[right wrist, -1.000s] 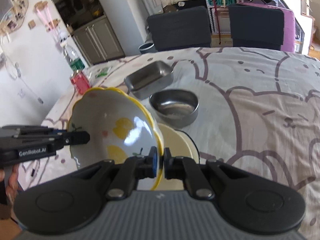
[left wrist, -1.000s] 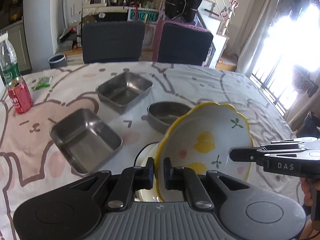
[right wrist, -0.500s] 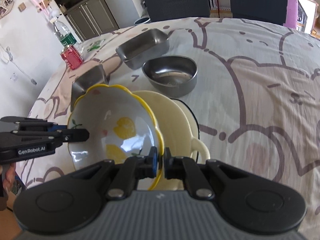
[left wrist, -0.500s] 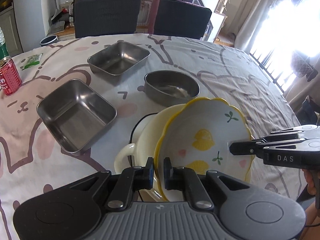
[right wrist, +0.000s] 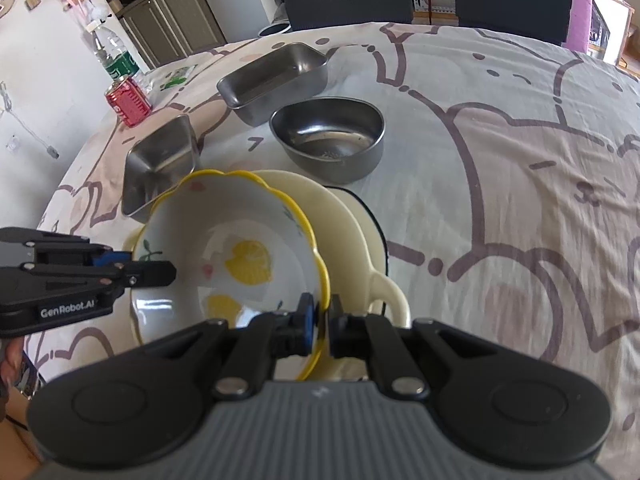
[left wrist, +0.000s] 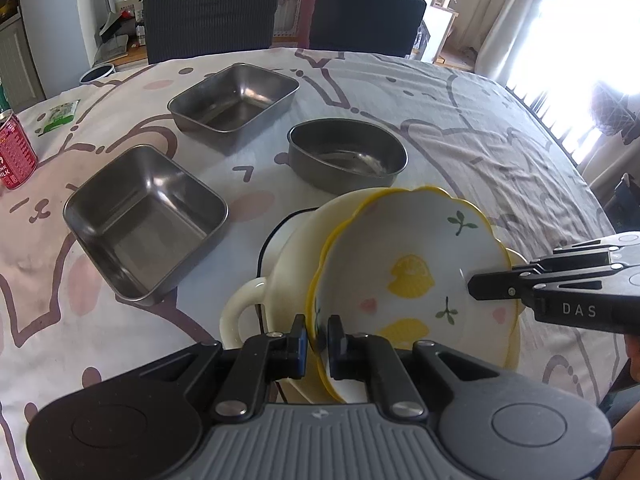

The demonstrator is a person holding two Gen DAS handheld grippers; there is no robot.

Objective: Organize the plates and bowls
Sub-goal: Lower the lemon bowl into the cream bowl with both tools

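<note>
- The left gripper (left wrist: 317, 334) is clamped on the near rim of the lemon bowl (left wrist: 404, 276); its fingers pinch the yellow edge, which hides the bowl's lowest part from this camera.
- The right gripper (right wrist: 323, 314) is likewise clamped on the bowl's opposite rim; seen from the left camera its tip lies over the bowl's right edge.
- The bowl is tilted and sits just over a cream dish (right wrist: 340, 216) with a loop handle. Whether bowl and dish touch cannot be told, as the bowl covers most of the dish.
- A dark-rimmed plate (right wrist: 378, 226) under the dish shows only as a thin arc.
- Beyond the grippers on the tablecloth (right wrist: 500, 140) stand an oval steel bowl (left wrist: 346, 154) and two steel trays, the nearer tray (left wrist: 144, 220) to the left and the far tray (left wrist: 234, 100) behind it.
- The red can (left wrist: 14, 152) is cut off at the left camera's edge; the bottle (right wrist: 110, 56) behind it shows only in the right camera.
- A hand shows only as a sliver at the frame edges.
</note>
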